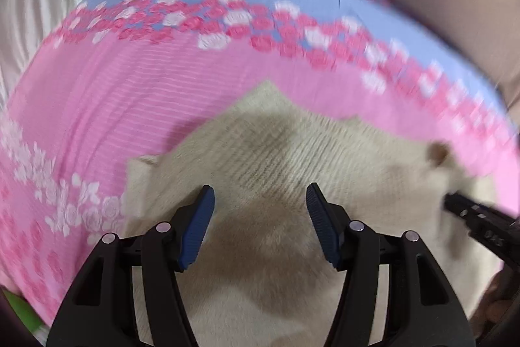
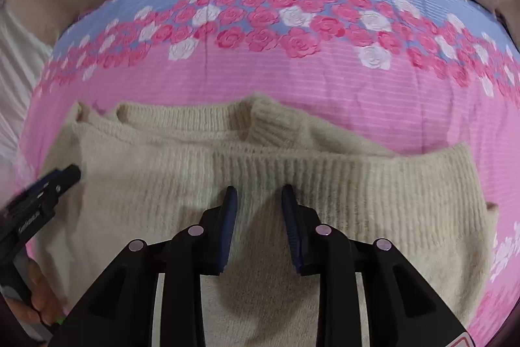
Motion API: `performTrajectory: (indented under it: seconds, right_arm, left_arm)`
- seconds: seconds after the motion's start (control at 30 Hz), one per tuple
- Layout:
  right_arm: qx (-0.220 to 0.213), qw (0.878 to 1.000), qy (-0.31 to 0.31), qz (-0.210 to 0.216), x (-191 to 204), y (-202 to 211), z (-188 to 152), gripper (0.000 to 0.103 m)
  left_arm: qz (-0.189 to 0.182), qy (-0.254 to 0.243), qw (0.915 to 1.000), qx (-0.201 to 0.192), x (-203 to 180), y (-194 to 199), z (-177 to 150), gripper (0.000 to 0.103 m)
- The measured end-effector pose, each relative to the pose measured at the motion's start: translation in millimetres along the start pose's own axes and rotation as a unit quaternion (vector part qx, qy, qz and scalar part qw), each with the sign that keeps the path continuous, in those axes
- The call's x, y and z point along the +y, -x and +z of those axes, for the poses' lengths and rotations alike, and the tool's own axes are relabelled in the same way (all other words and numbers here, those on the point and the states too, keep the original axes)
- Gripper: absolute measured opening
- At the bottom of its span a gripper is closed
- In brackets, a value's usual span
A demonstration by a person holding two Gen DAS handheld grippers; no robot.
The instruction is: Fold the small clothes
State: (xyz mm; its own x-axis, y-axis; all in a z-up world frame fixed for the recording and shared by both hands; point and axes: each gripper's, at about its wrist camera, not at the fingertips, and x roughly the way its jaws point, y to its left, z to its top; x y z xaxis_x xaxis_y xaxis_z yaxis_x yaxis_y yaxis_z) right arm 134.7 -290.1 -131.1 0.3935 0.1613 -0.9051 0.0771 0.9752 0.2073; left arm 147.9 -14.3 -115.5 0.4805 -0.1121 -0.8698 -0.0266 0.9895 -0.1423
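Sweater [image 2: 325, 184] under both tongs [image 1: 260, 194] [image 2: 259, 194]; jaws apart

Cream sweater [image 2: 325, 184] on floral bedspread [image 2: 292, 93]

From my left wrist view the cream ribbed knit sweater [image 1: 286, 152] is smeared by motion blur, and its near part runs under the black left gripper [image 1: 260, 200] and off the bottom edge. The pink and blue rose-print bedsheet [image 1: 130, 80] blurs most toward the right. The right gripper [image 1: 477, 217] shows only as a dark streak cut by the frame edge, so I cannot read its jaws there. A small brown spot [image 1: 437, 152] on the sweater is too blurred to identify
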Motion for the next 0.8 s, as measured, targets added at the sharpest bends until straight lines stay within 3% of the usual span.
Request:
performTrajectory:
  seconds: [0.1, 0.2, 0.27, 0.33, 0.37, 0.4, 0.47, 0.53, 0.57, 0.67, 0.7, 0.73, 0.77, 0.8]
  right_arm:
    - [-0.042, 0.999, -0.011, -0.002, -17, 41, -18, 0.032]
    - [-0.057, 0.997, -0.039, -0.023, -56, 71, -55, 0.036]
    - [-0.048, 0.996, -0.067, -0.041, -86, 77, -78, 0.036]
    - [-0.013, 0.993, -0.087, -0.082, -119, 57, -98, 0.036]
    - [0.0, 0.991, -0.102, -0.082, -133, 48, -105, 0.033]
    - [-0.008, 0.99, -0.131, -0.053, -145, 47, -108, 0.033]
    - [-0.023, 0.985, -0.168, -0.028, -150, 61, -106, 0.035]
    - [-0.046, 0.986, -0.159, -0.017, -139, 76, -100, 0.039]
    - [-0.05, 0.988, -0.145, -0.016, -129, 82, -97, 0.039]
    - [-0.05, 0.992, -0.115, 0.014, -99, 88, -93, 0.039]
    - [-0.046, 0.993, -0.106, 0.029, -89, 87, -93, 0.039]
    - [-0.039, 0.994, -0.095, 0.041, -79, 84, -92, 0.039]
    - [-0.03, 0.995, -0.079, 0.053, -65, 79, -92, 0.039]
    - [-0.022, 0.996, -0.061, 0.064, -51, 74, -91, 0.039]
  left_arm:
    - [-0.021, 0.048, 0.9983, -0.024, 35, 30, -4, 0.061]
    - [-0.019, 0.097, 0.9949, -0.021, 78, 45, -20, 0.065]
    - [-0.019, 0.127, 0.9918, -0.001, 102, 46, -40, 0.065]
    - [-0.013, 0.138, 0.9902, 0.014, 113, 41, -56, 0.065]
    - [-0.016, 0.148, 0.9887, 0.019, 118, 38, -66, 0.065]
    - [-0.023, 0.159, 0.9866, 0.026, 121, 35, -72, 0.065]
    - [-0.064, 0.208, 0.975, 0.043, 128, 27, -86, 0.071]
    - [-0.101, 0.263, 0.9581, 0.051, 133, 20, -98, 0.089]
    - [-0.104, 0.282, 0.9533, 0.032, 133, 22, -101, 0.091]
    - [-0.085, 0.286, 0.954, 0.025, 123, 19, -100, 0.095]
    - [-0.087, 0.284, 0.9546, 0.025, 120, 18, -98, 0.088]
    - [-0.09, 0.276, 0.9565, 0.026, 116, 18, -94, 0.052]
    - [-0.102, 0.258, 0.9598, 0.042, 108, 15, -88, 0.032]
    - [-0.102, 0.252, 0.9612, 0.045, 106, 16, -85, 0.021]
